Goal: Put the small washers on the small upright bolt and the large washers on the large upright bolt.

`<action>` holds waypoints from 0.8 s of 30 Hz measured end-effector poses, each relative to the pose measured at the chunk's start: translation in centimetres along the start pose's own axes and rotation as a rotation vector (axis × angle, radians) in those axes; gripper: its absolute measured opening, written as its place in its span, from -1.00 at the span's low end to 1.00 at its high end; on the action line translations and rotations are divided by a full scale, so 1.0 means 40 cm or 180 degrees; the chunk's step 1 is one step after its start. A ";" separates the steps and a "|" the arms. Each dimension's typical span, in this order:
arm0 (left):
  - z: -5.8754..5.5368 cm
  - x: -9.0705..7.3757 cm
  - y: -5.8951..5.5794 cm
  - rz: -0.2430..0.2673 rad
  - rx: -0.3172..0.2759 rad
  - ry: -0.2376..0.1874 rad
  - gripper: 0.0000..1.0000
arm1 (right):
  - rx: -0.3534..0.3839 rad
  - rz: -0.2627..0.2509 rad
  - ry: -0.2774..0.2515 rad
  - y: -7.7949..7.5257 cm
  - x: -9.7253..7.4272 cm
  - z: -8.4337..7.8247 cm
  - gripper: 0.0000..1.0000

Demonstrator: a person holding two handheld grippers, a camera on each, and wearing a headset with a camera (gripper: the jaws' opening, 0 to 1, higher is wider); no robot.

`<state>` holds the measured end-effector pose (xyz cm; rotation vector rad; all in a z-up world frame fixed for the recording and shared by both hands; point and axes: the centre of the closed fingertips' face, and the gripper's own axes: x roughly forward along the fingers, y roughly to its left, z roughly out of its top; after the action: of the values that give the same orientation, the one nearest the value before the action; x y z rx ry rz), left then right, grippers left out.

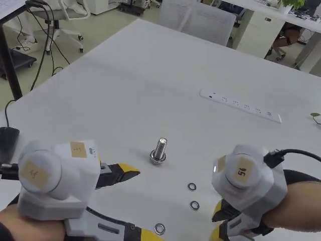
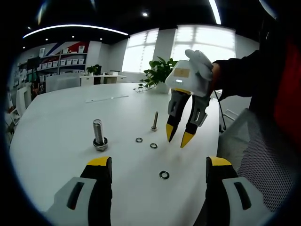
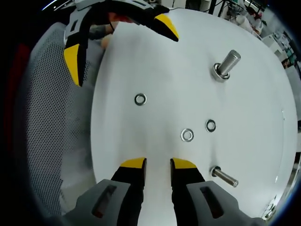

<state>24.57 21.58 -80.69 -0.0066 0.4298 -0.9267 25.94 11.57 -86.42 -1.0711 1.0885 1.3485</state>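
A large upright bolt (image 1: 159, 149) (image 2: 98, 133) (image 3: 226, 64) stands mid-table on a wider base. The small upright bolt (image 2: 155, 120) (image 3: 225, 176) stands to its right. Three loose washers lie flat on the table: one (image 1: 191, 187) (image 2: 139, 140) (image 3: 210, 125), a second (image 1: 194, 205) (image 2: 154, 145) (image 3: 187, 135), and a third (image 1: 159, 229) (image 2: 164, 175) (image 3: 140, 99) nearest me. My left gripper (image 1: 142, 203) (image 2: 159, 165) (image 3: 117, 44) is wide open and straddles the third washer's area. My right gripper (image 1: 217, 222) (image 2: 178, 136) (image 3: 158, 165) hovers above the table, narrowly open and holding nothing.
The white table (image 1: 150, 90) stretches far ahead. A white power strip (image 1: 239, 106) (image 2: 106, 98) lies at the back right. Office chairs (image 1: 198, 20) stand beyond the far edge. A mesh chair (image 3: 51, 122) sits just off the near edge.
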 end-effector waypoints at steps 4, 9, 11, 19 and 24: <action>0.004 -0.003 0.000 0.0005 0.0006 -0.0008 0.63 | -0.0108 0.0016 -0.0018 0.009 0.002 0.034 -0.56; 0.009 -0.004 0.000 0.0004 0.0013 -0.0014 0.63 | -0.0259 0.0044 -0.0036 0.019 0.004 0.079 -0.56; 0.010 -0.004 0.001 0.0006 0.0014 -0.0020 0.63 | -0.0321 0.0043 -0.0039 0.020 0.006 0.094 -0.56; 0.011 -0.009 0.008 0.0019 0.0004 -0.0029 0.62 | -0.0522 0.0097 -0.0024 0.028 0.027 0.150 -0.56; 0.011 -0.010 0.010 0.0028 0.0001 -0.0035 0.62 | -0.0574 0.0120 -0.0025 0.031 0.040 0.167 -0.56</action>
<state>24.83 22.07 -80.21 -0.0096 0.4190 -0.9178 24.44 18.37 -86.71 -1.1799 0.9997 1.5020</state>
